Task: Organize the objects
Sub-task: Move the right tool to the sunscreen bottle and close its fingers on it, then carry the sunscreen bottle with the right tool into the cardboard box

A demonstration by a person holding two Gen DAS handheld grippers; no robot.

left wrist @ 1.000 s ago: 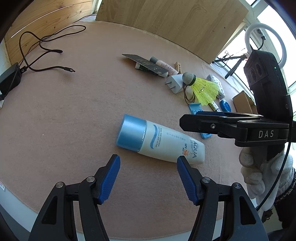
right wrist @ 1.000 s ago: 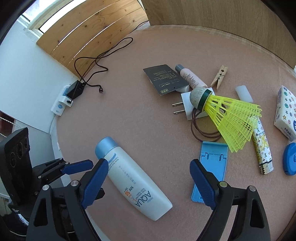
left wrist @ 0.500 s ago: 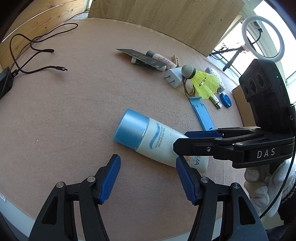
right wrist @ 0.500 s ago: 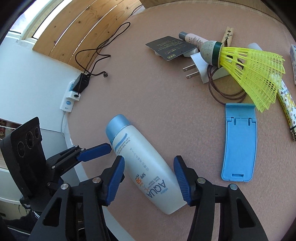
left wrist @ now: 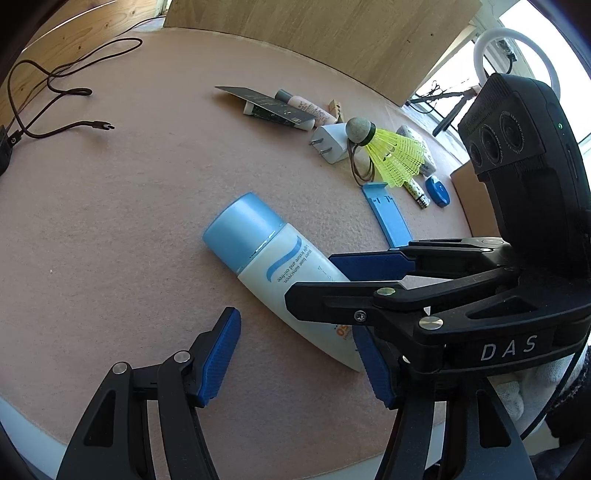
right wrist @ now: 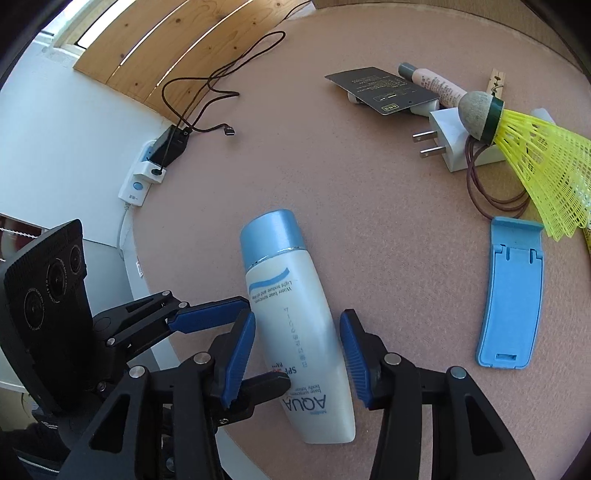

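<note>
Sunscreen bottle (right wrist: 295, 314): flat on the tabletop (right wrist: 351, 177), near its front edge.
Right hand-held gripper (right wrist: 297, 354): pads astride the bottle, contact unclear.
Left hand-held gripper (left wrist: 295, 354): open, empty, beside the bottle.
Progress: early; clutter beyond the bottle unsorted.

**Around the Desk: Cable, Power Strip and Ring Light**

A pinkish felt-like surface covered the desk (left wrist: 129, 221). Light wooden panelling (left wrist: 314, 40) stood along its far edge, and wooden slats (right wrist: 147, 48) ran along the adjoining side above a white wall (right wrist: 66, 129). A thin dark cable (left wrist: 79, 123) lay in loose loops on the desk, its free plug (right wrist: 229, 130) resting on the felt. The cable led to a black adapter (right wrist: 171, 146) seated in a white power strip (right wrist: 138, 184) just off the desk's edge. Beyond the far corner, in bright window light, a white ring light (left wrist: 515, 32) stood above a dark tripod (left wrist: 448, 96).
</note>
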